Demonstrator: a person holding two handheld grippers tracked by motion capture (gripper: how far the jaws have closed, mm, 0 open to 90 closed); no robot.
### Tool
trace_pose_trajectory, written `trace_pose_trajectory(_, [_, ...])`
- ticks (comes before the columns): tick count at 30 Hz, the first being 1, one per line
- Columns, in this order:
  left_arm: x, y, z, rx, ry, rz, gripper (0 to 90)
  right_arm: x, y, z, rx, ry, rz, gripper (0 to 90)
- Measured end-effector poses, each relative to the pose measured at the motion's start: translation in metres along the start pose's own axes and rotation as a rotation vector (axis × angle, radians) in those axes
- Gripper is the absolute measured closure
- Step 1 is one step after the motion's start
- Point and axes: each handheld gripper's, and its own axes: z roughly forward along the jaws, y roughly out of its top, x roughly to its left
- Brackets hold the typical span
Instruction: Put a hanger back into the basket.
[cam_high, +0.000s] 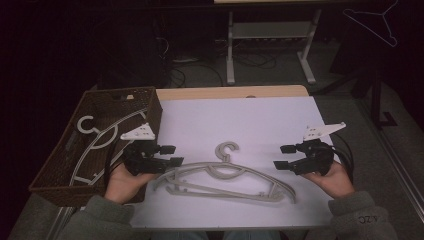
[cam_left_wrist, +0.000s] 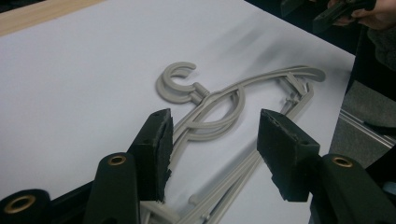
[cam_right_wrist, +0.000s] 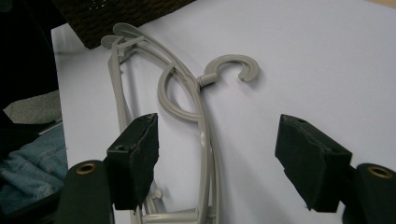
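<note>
Grey hanger (cam_high: 227, 176) flat on the white worktop (cam_high: 260, 120), near edge, hook pointing far. Your left gripper (cam_high: 171, 155) stands at its left end, fingers (cam_left_wrist: 156, 144) about half open around the arm, gripping nothing; your right gripper (cam_high: 282, 156) waits at the right end, fingers (cam_right_wrist: 135, 156) wide and empty. Risk: closing on one thin rail may tip the hanger or let it slip, and its end could catch the basket (cam_high: 85, 150) at left, where another hanger (cam_high: 95, 137) lies.
</note>
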Motion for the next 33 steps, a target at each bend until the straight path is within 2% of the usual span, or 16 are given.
trace_pose_trajectory(5, [0.001, 0.003, 0.015, 0.011, -0.016, 0.019, 44.2, 0.000, -0.002, 0.002, 0.017, -0.008, 0.002, 29.8])
trace_pose_trajectory(6, [0.004, 0.002, 0.024, 0.016, -0.026, 0.012, 43.9, 0.000, -0.002, 0.003, 0.022, -0.010, -0.002, 30.1])
trace_pose_trajectory(9, [0.010, -0.001, 0.035, 0.023, -0.031, -0.011, 43.1, 0.000, -0.002, 0.005, 0.031, -0.015, -0.007, 30.6])
trace_pose_trajectory(10, [0.012, -0.002, 0.039, 0.032, -0.033, -0.001, 42.7, 0.000, -0.003, 0.006, 0.031, -0.014, -0.003, 31.2])
trace_pose_trajectory(13, [0.015, -0.005, 0.051, 0.054, -0.037, -0.012, 42.0, -0.002, -0.007, 0.011, 0.044, -0.016, 0.002, 31.8])
trace_pose_trajectory(18, [0.015, -0.006, 0.072, 0.087, -0.070, -0.011, 42.1, -0.003, -0.013, 0.021, 0.074, -0.016, 0.000, 33.2])
trace_pose_trajectory(23, [0.024, -0.009, 0.088, 0.122, -0.063, -0.024, 42.5, -0.001, -0.014, 0.033, 0.114, -0.007, -0.020, 37.1])
trace_pose_trajectory(28, [0.033, -0.014, 0.101, 0.168, -0.060, -0.032, 45.7, -0.004, -0.022, 0.042, 0.148, 0.010, -0.004, 40.6])
trace_pose_trajectory(31, [0.038, -0.017, 0.108, 0.187, -0.054, -0.040, 47.4, -0.004, -0.025, 0.049, 0.178, 0.015, -0.005, 42.3])
trace_pose_trajectory(33, [0.041, -0.019, 0.113, 0.217, -0.045, -0.044, 48.1, -0.004, -0.025, 0.053, 0.192, 0.018, -0.017, 43.9])
